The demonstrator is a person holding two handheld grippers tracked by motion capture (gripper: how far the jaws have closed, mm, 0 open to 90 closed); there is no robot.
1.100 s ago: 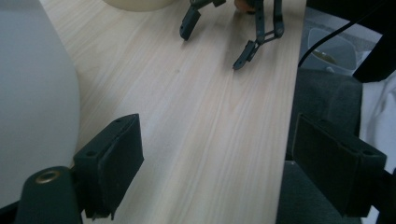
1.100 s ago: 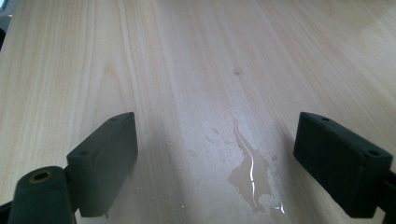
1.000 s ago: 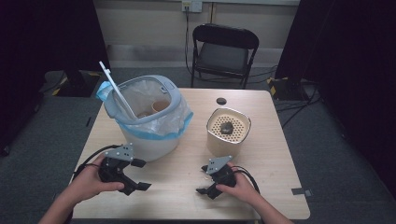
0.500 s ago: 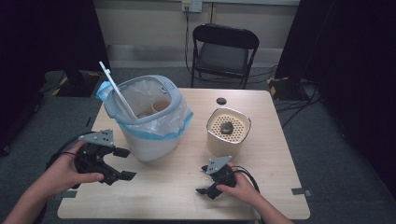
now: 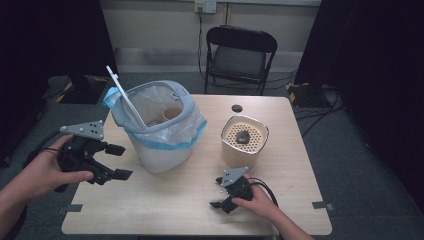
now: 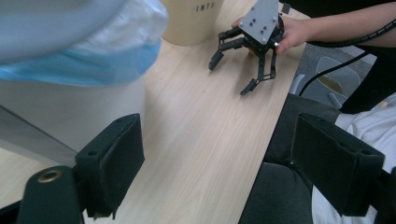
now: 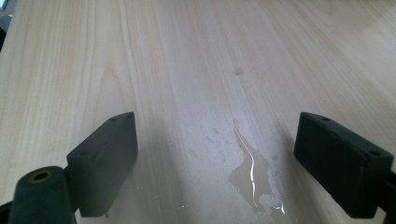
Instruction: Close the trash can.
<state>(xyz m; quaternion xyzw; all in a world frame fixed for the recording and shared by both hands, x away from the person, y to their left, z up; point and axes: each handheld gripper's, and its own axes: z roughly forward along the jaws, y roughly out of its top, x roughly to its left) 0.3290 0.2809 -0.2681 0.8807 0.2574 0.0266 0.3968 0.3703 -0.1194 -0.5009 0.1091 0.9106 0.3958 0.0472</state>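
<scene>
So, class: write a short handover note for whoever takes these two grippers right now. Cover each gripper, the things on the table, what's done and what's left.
Left gripper: open, empty, held off the table beside the lined bin.
Right gripper: open, empty, low over the table at its near edge.
Things: the bin holds a cup and a white stick; a beige perforated-top container stands to the bin's right; a small puddle lies between the right gripper's jaws.
Done: nothing gripped yet.
Left: probably mop the puddle; no cloth visible.
</scene>
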